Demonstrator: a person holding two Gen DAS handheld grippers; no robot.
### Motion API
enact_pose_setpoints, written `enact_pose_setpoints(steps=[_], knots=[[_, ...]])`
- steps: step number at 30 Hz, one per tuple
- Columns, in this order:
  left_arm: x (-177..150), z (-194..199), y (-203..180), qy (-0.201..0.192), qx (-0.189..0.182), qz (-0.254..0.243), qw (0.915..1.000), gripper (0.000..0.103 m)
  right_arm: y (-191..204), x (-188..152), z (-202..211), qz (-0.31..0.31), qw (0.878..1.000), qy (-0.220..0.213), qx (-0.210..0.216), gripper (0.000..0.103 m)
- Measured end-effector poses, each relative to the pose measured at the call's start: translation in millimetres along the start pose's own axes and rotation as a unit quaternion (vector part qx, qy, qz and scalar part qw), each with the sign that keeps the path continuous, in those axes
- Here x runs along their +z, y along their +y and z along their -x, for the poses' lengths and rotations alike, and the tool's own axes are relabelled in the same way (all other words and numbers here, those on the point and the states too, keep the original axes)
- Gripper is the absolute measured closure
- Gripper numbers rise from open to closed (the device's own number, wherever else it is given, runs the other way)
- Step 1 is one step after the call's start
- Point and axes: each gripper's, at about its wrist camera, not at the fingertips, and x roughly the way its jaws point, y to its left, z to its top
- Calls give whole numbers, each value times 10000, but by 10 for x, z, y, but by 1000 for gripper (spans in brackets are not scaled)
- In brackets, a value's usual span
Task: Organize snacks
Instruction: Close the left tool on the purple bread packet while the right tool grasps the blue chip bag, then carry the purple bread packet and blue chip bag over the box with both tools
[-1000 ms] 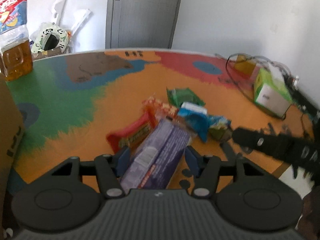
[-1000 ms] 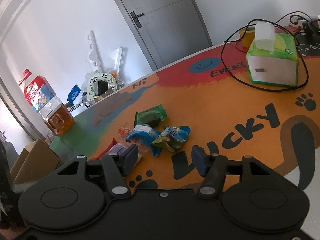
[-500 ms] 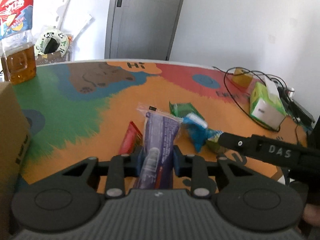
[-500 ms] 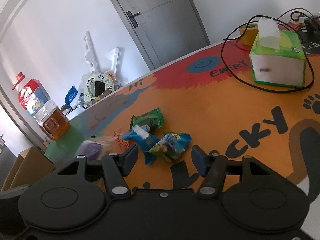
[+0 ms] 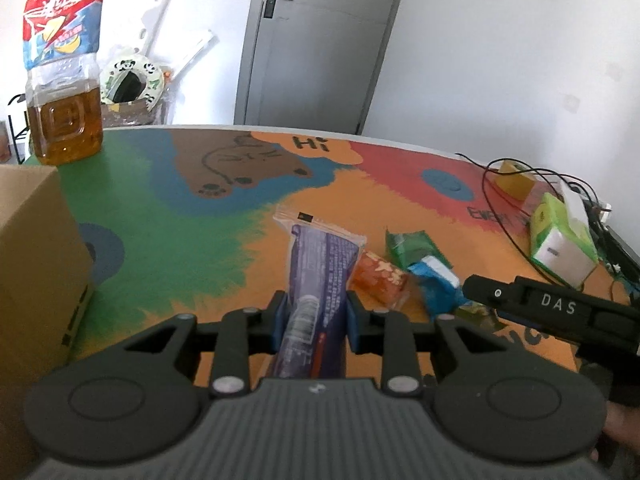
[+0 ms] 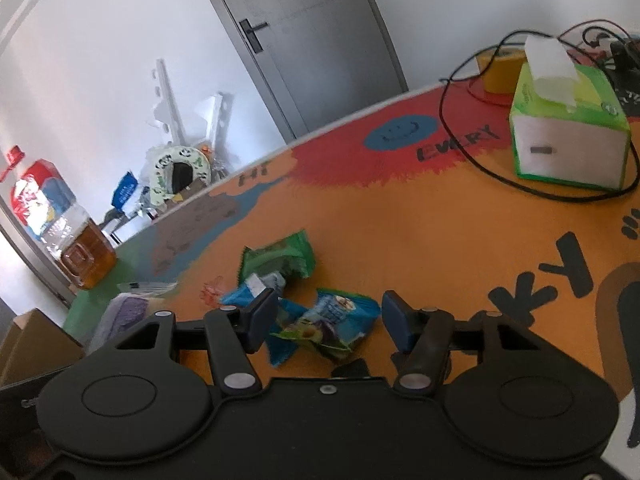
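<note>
My left gripper (image 5: 316, 308) is shut on a long purple snack packet (image 5: 320, 264), which sticks out ahead above the colourful table (image 5: 168, 240). The same purple packet (image 6: 128, 308) shows blurred at the left of the right wrist view. Just right of it lie an orange packet (image 5: 378, 280), a green packet (image 5: 414, 246) and a blue packet (image 5: 436, 284). My right gripper (image 6: 330, 314) hovers over a blue-green packet (image 6: 332, 320). Its jaws are closing slightly with the packet low between them, and the pads do not press on it. The green packet (image 6: 280, 260) lies just beyond.
A cardboard box (image 5: 36, 260) stands at the table's left edge, with a large bottle of amber liquid (image 5: 64, 80) behind it. A green tissue box (image 6: 568, 128), a black cable (image 6: 472, 156) and a yellow tape roll (image 6: 500, 68) sit at the far right.
My left gripper closed on the purple packet and raised it off the table, swinging left. The right gripper came nearer to the blue-green packet, which now sits between its fingers.
</note>
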Motion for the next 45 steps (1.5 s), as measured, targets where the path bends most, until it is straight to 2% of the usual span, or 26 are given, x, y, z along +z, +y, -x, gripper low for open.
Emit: enact_pose_setpoints(steps=[2, 6, 18, 29, 45], knots=[[-11, -11, 29, 30, 0, 35, 10000, 74, -1, -23, -37, 30, 10000, -5, -47, 51], [-17, -13, 47, 31, 6, 60, 10000, 74, 43, -35, -32, 136, 9998, 27, -147, 53], [-106, 111, 91, 29, -31, 163, 9999, 74, 61, -213, 175, 125, 9999, 43, 35, 75], [-219, 469, 165, -190, -47, 251, 9995, 74, 143, -353, 508, 117, 9996, -179, 156, 76], [-264, 1187, 258, -837, 85, 319, 9959, 76, 542, -468, 999, 453, 9940, -584, 800, 77]])
